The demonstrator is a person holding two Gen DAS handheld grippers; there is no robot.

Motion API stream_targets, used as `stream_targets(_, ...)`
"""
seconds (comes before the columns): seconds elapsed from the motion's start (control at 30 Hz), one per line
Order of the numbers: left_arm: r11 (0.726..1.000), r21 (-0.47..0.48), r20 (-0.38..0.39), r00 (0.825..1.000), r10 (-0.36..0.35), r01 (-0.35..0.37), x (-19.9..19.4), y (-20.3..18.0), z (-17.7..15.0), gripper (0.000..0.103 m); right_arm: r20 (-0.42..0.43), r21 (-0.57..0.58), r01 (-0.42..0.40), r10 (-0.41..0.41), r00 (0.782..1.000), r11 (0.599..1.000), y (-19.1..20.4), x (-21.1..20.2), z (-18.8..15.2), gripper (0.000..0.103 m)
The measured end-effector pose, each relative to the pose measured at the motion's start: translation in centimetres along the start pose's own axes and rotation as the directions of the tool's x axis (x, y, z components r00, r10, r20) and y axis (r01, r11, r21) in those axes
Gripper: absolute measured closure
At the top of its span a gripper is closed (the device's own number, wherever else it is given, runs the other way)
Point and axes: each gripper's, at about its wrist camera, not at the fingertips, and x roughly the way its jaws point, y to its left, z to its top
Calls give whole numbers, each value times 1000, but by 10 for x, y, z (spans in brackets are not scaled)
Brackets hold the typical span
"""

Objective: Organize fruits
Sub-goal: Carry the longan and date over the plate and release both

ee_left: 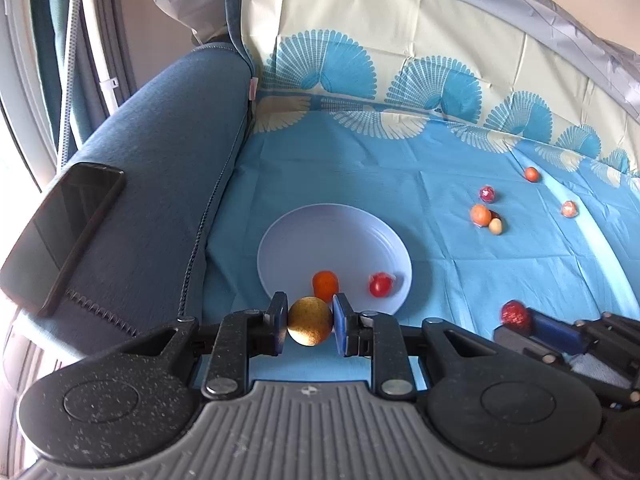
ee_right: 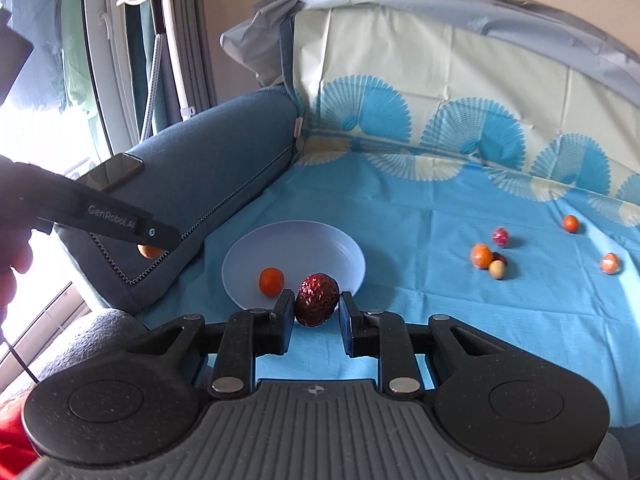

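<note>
My left gripper (ee_left: 310, 322) is shut on a round yellow-brown fruit (ee_left: 310, 321), held just before the near rim of a pale lilac plate (ee_left: 316, 232). On the plate lie an orange fruit (ee_left: 325, 283) and a small red fruit (ee_left: 380, 285). My right gripper (ee_right: 316, 304) is shut on a dark red wrinkled fruit (ee_right: 317, 299) at the plate's near rim (ee_right: 296, 240); it also shows in the left wrist view (ee_left: 516, 314). Several loose fruits lie on the blue cloth to the right: an orange one (ee_right: 481, 256), a pale one (ee_right: 497, 269), a wrapped red one (ee_right: 501, 237).
A blue sofa armrest (ee_left: 168, 168) rises left of the plate with a black phone (ee_left: 64, 232) on it. The patterned blue cloth (ee_right: 420, 208) covers seat and backrest. Two more orange fruits (ee_right: 570, 223) (ee_right: 609, 263) lie far right. A window is at left.
</note>
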Motion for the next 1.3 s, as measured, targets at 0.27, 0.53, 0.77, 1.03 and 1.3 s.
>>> stream_targets(0.27,1000,8,-36,999,9,-9,57,3,29,77,-48,22,-6,7,999,1000,-9,62,15,78)
stream_targets(0.53,1000,15,-85,996,20,-18,118,2,52,77,-82,32,13,-11,997,999,-27,123,28,78)
stream_targets(0.77,999,18,-125,992,31,-29,159,1,61,77,-103,29,22,-19,995,999,-37,170,34,78)
stream_targets(1.03,999,22,-97,994,50,-48,170,4,69,6,-123,44,13,-7,992,999,-44,195,39,65)
stream_targets(1.3,994,-50,-82,992,92,-96,127,20,57,0,-96,-20,47,-49,994,999,-39,163,36,13)
